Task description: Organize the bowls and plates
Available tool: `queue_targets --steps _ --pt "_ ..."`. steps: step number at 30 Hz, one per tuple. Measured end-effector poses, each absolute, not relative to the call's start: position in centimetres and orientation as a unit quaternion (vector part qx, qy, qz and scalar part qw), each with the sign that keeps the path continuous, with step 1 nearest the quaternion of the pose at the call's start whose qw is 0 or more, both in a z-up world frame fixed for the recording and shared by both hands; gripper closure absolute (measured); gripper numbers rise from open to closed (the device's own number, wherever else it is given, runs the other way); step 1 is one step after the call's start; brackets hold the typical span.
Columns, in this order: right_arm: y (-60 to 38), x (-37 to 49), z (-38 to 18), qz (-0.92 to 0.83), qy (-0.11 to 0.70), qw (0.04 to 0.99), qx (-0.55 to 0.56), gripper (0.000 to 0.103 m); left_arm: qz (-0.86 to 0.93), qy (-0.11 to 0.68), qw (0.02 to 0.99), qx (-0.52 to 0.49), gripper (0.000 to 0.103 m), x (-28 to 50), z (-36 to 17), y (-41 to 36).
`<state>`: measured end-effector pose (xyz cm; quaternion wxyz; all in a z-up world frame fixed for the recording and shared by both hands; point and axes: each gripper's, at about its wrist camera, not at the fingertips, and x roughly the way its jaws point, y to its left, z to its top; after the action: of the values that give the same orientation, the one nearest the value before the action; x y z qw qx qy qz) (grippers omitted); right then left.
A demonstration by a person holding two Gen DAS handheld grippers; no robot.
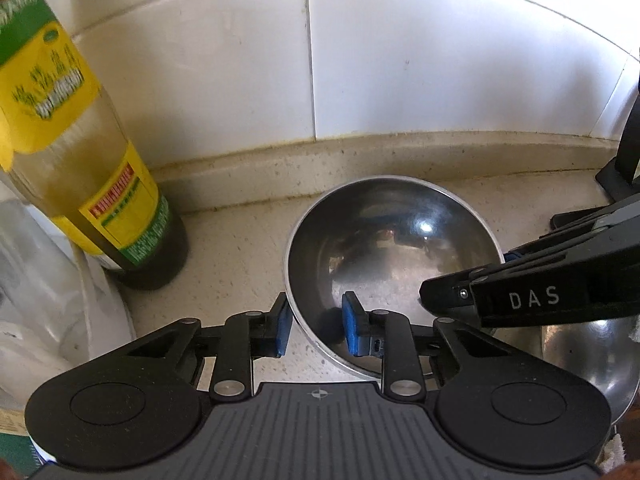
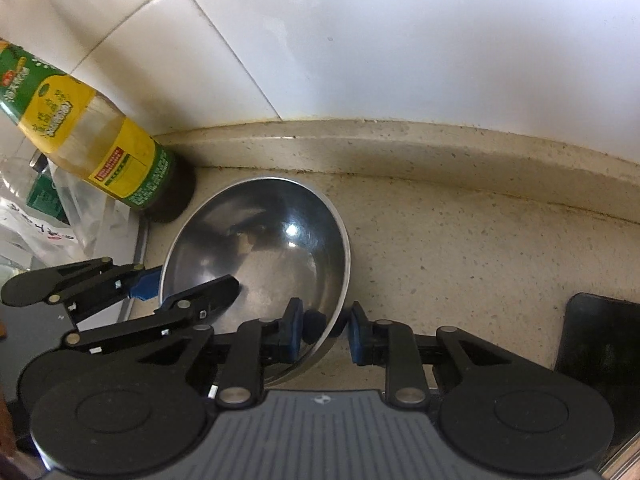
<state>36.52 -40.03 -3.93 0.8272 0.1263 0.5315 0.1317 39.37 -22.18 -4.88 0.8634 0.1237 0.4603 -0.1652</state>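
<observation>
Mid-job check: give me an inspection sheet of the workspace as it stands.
Surface: speckled beige stone counter, stained along the back ledge.
Job's things: round stainless steel bowl, upright and empty.
Clutter: yellow-and-green labelled oil bottle left of the bowl; clear plastic bags; flat black object to the right.
Grippers: left hand-held gripper and right hand-held gripper each clamped on the bowl's rim, on opposite sides.
Cables: nothing seen.
Surroundings: white tiled wall behind.

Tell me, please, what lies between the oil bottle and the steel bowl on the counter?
Nothing: only bare speckled counter separates the oil bottle from the steel bowl. The left wrist view shows this gap best.
</observation>
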Motion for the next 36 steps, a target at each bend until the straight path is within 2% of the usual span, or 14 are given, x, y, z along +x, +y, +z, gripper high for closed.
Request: queue_targets --steps 22,36 --pt "-40.2 34.6 -1.4 0.135 0.504 0.845 0.118 0.061 -0.17 0.435 0.877 0.116 0.067 37.0 -1.4 -21.5" --pt "-39.6 30.4 1.9 0.135 0.481 0.86 0.107 0.061 -0.179 0.404 0.889 0.123 0.064 32.5 2.4 -20.9"
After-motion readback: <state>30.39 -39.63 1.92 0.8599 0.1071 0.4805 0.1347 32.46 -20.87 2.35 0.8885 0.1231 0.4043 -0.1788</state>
